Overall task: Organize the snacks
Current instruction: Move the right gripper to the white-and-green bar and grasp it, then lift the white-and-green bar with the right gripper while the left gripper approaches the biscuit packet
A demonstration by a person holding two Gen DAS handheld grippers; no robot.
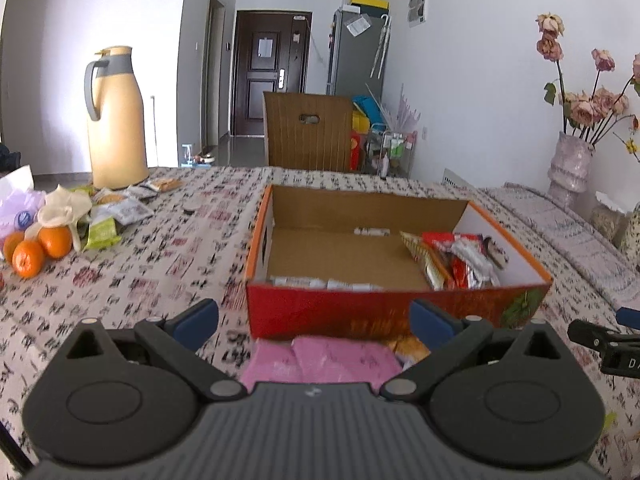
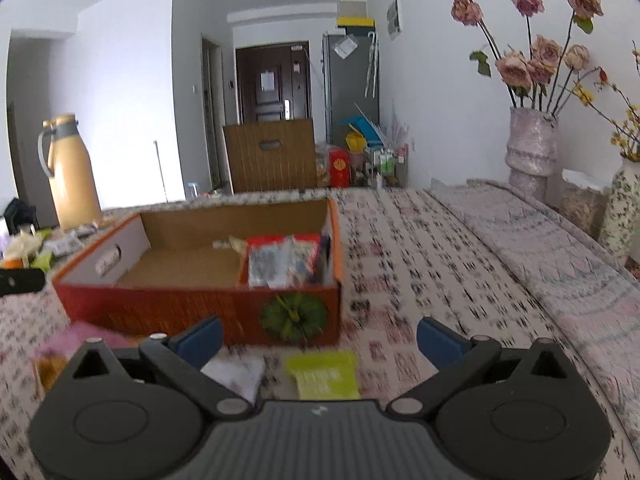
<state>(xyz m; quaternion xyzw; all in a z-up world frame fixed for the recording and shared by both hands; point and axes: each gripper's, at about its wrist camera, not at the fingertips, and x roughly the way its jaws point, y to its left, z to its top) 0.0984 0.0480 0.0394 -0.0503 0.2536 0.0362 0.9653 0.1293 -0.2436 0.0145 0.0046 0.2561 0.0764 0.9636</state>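
Snack packets (image 1: 460,258) fill one corner of the red-and-orange cardboard box (image 1: 360,308), print too blurred to read; left gripper (image 1: 316,322) and right gripper (image 2: 320,340) gape, empty.

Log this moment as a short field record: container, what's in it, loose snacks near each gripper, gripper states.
container: open cardboard box on the patterned tablecloth
contents: wrapped snacks piled at one end, rest mostly bare
left gripper: open, over pink packets
right gripper: open, over a green packet
elsewhere: more packets, oranges, thermos
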